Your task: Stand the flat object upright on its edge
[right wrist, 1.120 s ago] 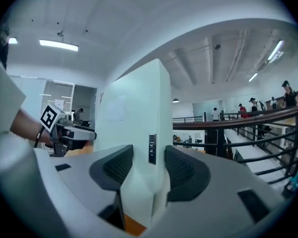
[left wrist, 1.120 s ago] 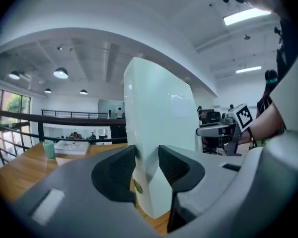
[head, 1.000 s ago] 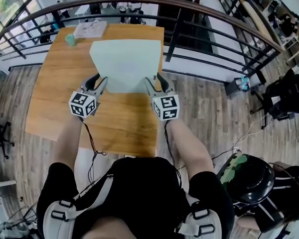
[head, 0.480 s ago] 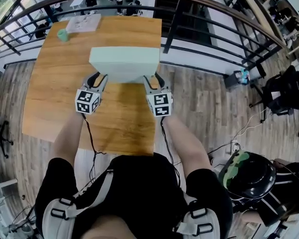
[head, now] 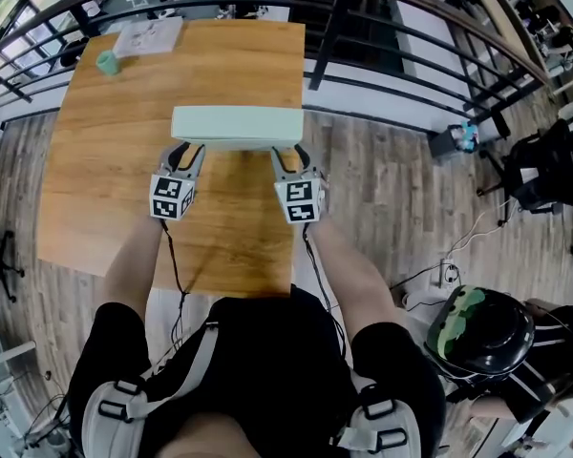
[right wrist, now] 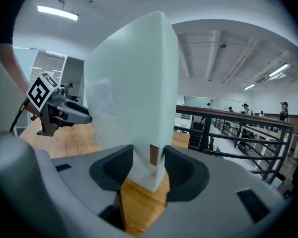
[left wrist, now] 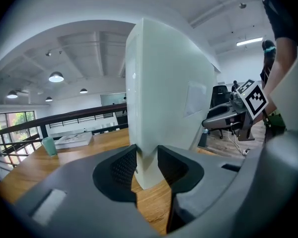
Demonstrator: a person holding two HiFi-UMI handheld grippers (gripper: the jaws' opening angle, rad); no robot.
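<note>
A pale green flat panel (head: 237,124) stands upright over the wooden table (head: 124,189); in the head view only its thin top edge shows. My left gripper (head: 186,148) is shut on its lower left corner and my right gripper (head: 287,151) on its lower right corner. In the left gripper view the panel (left wrist: 169,98) rises between the dark pads (left wrist: 123,166) of that gripper (left wrist: 147,165), whose jaws have just been closing on it. The right gripper view shows the panel (right wrist: 129,98) pinched by that gripper (right wrist: 148,170). I cannot tell whether the bottom edge touches the wood.
A small green cup (head: 107,62) and a stack of papers (head: 148,36) sit at the table's far left. A dark metal railing (head: 411,74) runs past the far and right sides. A black and green helmet (head: 477,327) lies on the floor at right.
The panel has swung from showing its broad face to standing on edge, and both grippers have sunk toward the table with it.
</note>
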